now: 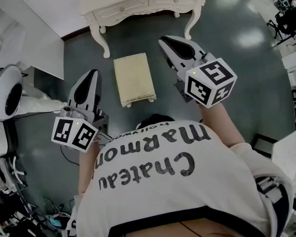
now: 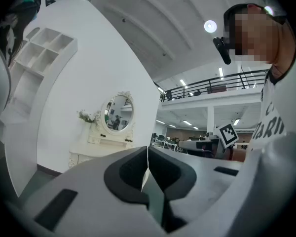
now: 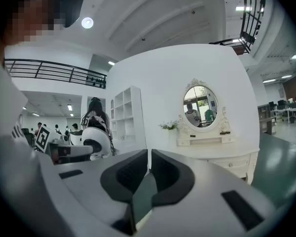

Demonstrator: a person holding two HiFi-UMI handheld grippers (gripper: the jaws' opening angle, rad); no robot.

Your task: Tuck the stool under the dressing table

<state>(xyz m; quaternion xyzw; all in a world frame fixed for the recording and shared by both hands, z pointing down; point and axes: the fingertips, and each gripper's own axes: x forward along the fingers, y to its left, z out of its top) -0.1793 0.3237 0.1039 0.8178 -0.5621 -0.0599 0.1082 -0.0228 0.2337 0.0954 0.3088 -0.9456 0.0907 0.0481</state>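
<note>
The dark green floor point(image 1: 246, 107) was seen spread across the head view; at its far edge the white desk point(image 1: 138, 4), with curved legs and drawers, was set against the wall; the space beneath it, between the legs, was seen unoccupied; an oval mirror point(image 3: 201, 105) was carried on its top, as was shown in the right gripper view.

The cream stool point(image 1: 134, 79) was found standing on the floor in front of the desk and wholly outside it; its long side was pointed toward the opening, and its far end was placed near the front legs but not between them.

The left tongs point(image 1: 91, 75) were held to the stool's left, and the right tongs point(image 1: 164, 42) to its right and somewhat farther forward; neither was seen touching it. Both pairs were clenched, tip against tip, with nothing caught between them, as each gripper view made plain; both were pointed roughly level, toward the desk rather than down at the stool.

The step in hand was judged to be the approach; the tucking had not been begun. For the next move, the tongs would need to be lowered to the stool's near end or sides; they could be opened to take hold of the cushion's edge, or used clenched as pushers; the stool would then have to be slid straight forward and centred between the curved legs, so that no leg was struck.
</note>
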